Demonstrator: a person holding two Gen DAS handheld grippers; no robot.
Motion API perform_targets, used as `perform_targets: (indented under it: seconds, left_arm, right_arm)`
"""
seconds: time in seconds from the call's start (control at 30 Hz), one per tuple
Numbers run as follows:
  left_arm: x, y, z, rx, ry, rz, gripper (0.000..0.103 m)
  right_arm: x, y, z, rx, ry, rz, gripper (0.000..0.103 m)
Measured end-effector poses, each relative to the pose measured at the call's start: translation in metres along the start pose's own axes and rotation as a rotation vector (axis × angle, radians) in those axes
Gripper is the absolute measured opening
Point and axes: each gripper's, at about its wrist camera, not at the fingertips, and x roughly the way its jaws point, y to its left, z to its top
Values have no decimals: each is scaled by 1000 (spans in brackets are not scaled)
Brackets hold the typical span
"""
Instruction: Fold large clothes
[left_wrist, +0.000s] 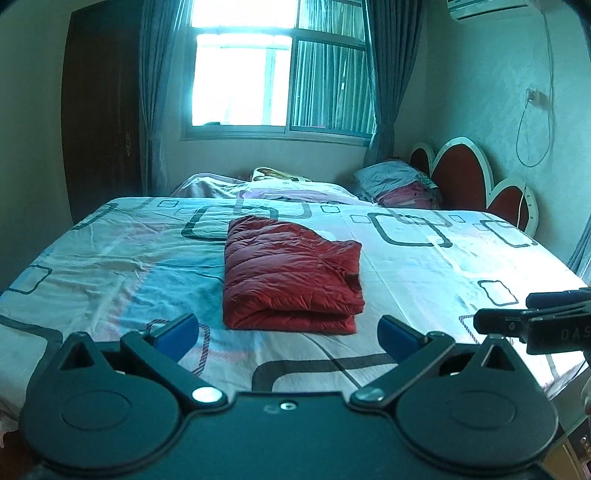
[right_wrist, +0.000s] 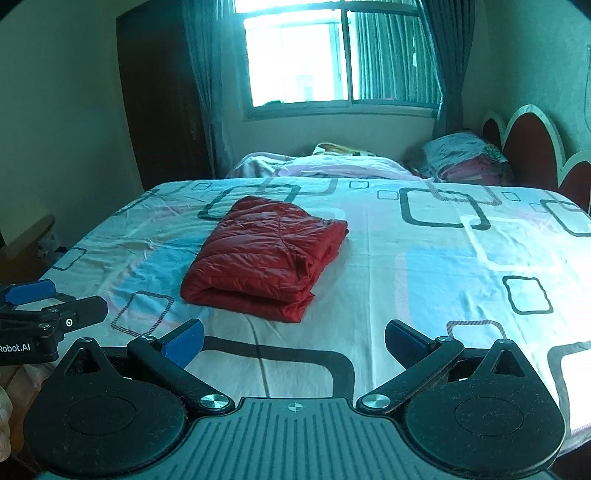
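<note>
Bed (left_wrist: 424, 266) fills both views, covered by a pale sheet with dark rounded-square outlines. Behind it: window (left_wrist: 273, 70) with grey curtains, dark wardrobe (left_wrist: 99, 110) to the left, red scalloped headboard (left_wrist: 465, 177) at right with stacked bedding (left_wrist: 402, 182) beside it. Only the left wrist view shows the air-conditioner (left_wrist: 484, 7) top right and a wall socket (left_wrist: 533, 96) with a looped cable; only the right wrist view shows low furniture (right_wrist: 26, 236) off the bed's left edge. Red puffer jacket (left_wrist: 291, 273) lies folded into a thick rectangle mid-bed, folded edge toward the cameras, one corner rumpled on its right side — touched by nothing. Left hand-held gripper (left_wrist: 288, 334) hangs over the near edge of the bed, jaws spread wide, nothing between the blue pads (left_wrist: 177, 330), short of the jacket. Right hand-held gripper (right_wrist: 295, 338) is likewise spread and empty, with the jacket ahead and to its left. Each view catches the other unit edge-on at its frame border — that sliver says nothing reliable about jaw state.
</note>
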Motion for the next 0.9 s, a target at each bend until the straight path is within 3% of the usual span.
perform_targets:
  seconds: [0.9]
  left_arm:
    - [-8,1,-2,21,-22,-10,103]
  right_arm:
    - [-16,-1,-4,10,-14,-7,103]
